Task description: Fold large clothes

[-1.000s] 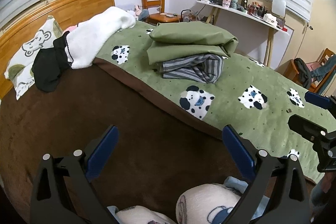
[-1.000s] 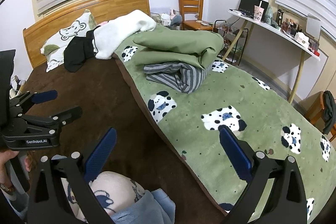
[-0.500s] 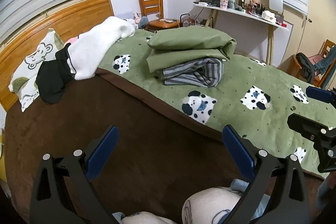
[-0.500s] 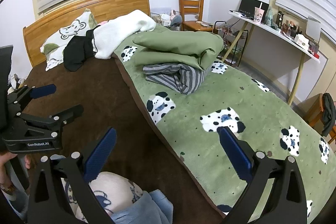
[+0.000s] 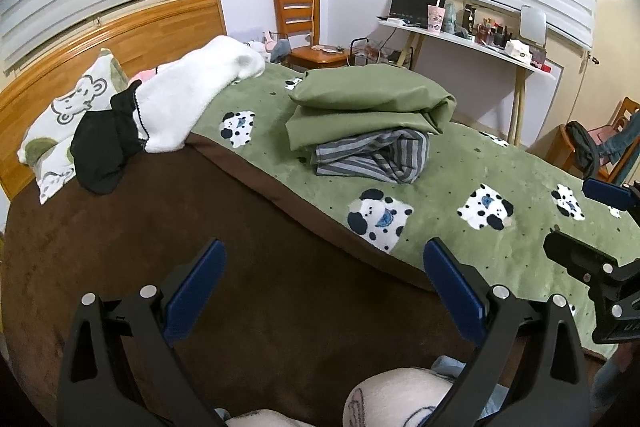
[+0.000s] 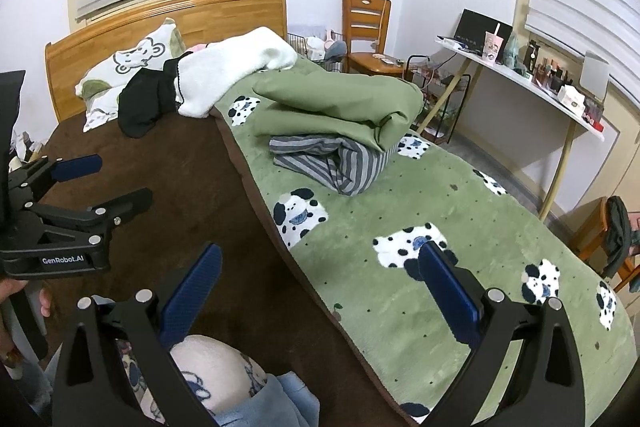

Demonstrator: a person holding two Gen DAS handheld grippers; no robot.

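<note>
Two grippers frame the scene, both held low over the near end of the bed. Left gripper (image 5: 324, 287): blue pads spread wide, nothing between them, brown blanket (image 5: 160, 247) beneath. Right gripper (image 6: 320, 287): equally wide, equally empty, straddling the seam where the brown blanket meets the green dog-print blanket (image 6: 460, 211). The person's knees (image 6: 216, 371) show at 6 o'clock in both views.

At 12 o'clock in the left wrist view lies a stack of two folded pieces: a green sheet (image 5: 368, 107) resting on a grey striped garment (image 5: 376, 155). These appear finished; the striped piece bulges loosely at its right end.

Farther off, at 10 o'clock, a white fleece garment (image 5: 192, 95) lies crumpled, touching a black garment (image 5: 104, 151) that rests partly on a mouse-print pillow (image 5: 68, 115) against the wooden headboard (image 5: 120, 35). A chair (image 5: 300, 23) and a desk (image 5: 460, 43) stand beyond the bed.

Judged step: reaching for the next unfolded piece, most likely the white fleece. To do it well:
- Approach each gripper to a separate edge or shoulder, not the bunched middle.
- Pinch fleece only; the black garment touches it and may drag along.
- Lift and draw it onto the open brown area near the knees, clear of the stack.
- Spread it flat before the first fold, since thick fleece tends to spring back.
</note>
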